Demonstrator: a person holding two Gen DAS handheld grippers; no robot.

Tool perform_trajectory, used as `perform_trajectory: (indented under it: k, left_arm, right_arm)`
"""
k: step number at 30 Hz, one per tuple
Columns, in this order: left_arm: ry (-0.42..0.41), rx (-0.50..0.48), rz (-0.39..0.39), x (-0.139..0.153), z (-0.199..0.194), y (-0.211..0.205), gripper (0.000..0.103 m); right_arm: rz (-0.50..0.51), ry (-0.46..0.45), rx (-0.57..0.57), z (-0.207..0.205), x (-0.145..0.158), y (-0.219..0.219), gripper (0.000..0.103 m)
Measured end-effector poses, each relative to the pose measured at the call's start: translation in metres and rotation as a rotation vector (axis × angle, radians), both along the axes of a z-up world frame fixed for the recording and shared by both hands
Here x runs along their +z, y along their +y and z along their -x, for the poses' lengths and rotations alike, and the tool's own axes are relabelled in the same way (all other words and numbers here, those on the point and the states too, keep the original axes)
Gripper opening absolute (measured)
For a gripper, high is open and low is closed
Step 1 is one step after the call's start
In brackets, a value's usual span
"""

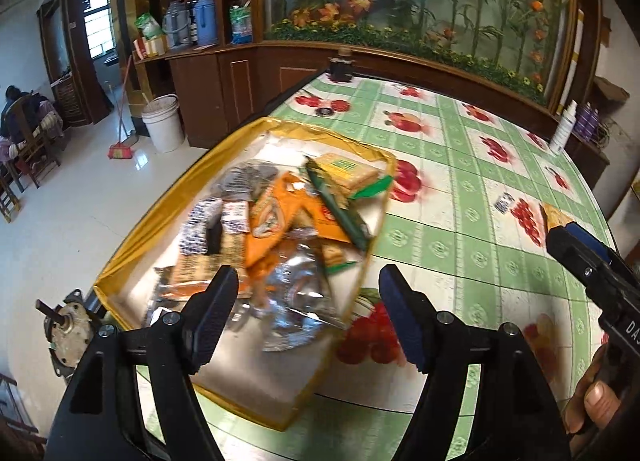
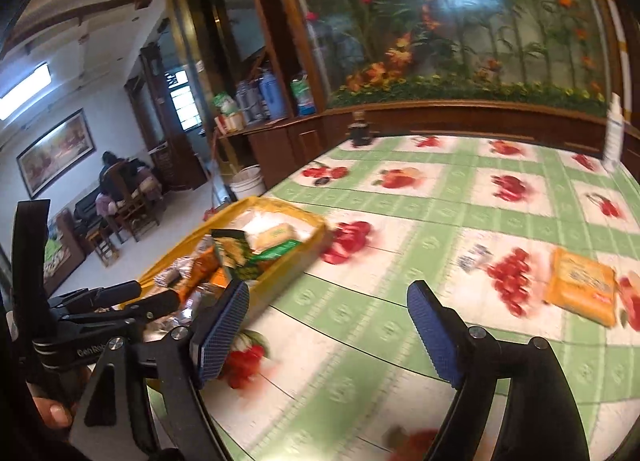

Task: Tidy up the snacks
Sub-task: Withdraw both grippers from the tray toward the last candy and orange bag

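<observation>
A gold-rimmed tray (image 1: 120, 253) on the table's left side holds a pile of snack packets (image 1: 280, 221): orange, green, silver and blue-white. My left gripper (image 1: 308, 309) is open and empty, just above the tray's near end. My right gripper (image 2: 328, 325) is open and empty, over bare tablecloth to the right of the tray (image 2: 316, 229). An orange snack packet (image 2: 582, 285) lies on the cloth at the right, with a small blue-white packet (image 2: 474, 255) to its left. Both also show in the left wrist view, the orange packet (image 1: 554, 215) partly behind the right gripper and the small packet (image 1: 503, 203).
The table has a green checked cloth with fruit prints (image 1: 460, 181). A dark jar (image 1: 340, 67) stands at the far edge and a white bottle (image 1: 564, 127) at the far right. A small motor (image 1: 68, 337) sits at the table's left corner. A bucket (image 1: 162, 123) and broom stand on the floor.
</observation>
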State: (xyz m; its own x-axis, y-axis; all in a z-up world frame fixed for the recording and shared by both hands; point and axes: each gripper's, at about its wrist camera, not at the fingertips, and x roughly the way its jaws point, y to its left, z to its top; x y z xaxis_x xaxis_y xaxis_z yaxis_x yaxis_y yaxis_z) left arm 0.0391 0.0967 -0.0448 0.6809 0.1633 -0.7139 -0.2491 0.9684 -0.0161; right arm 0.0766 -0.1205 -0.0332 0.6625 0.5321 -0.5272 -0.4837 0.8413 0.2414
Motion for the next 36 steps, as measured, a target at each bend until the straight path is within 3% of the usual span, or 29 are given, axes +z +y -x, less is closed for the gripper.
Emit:
perform_trajectory:
  k: [10, 15, 22, 33, 36]
  left_arm:
    - [0.047, -0.115, -0.035, -0.009, -0.010, -0.060, 0.073]
    - [0.064, -0.146, -0.047, -0.014, -0.014, -0.078, 0.079]
    - [0.090, -0.193, -0.047, -0.024, -0.025, -0.098, 0.079]
    - [0.146, -0.333, -0.041, -0.044, -0.091, -0.153, 0.079]
    - [0.164, -0.356, 0.003, -0.050, -0.116, -0.164, 0.079]
  right_arm:
    - [-0.087, 0.094, -0.163, -0.004, -0.027, -0.095, 0.086]
    - [-0.092, 0.107, -0.189, -0.007, -0.033, -0.116, 0.087]
    - [-0.085, 0.108, -0.194, -0.011, -0.038, -0.129, 0.087]
    - [-0.028, 0.103, -0.233, -0.045, -0.040, -0.161, 0.088]
    - [-0.025, 0.098, -0.249, -0.058, -0.041, -0.171, 0.088]
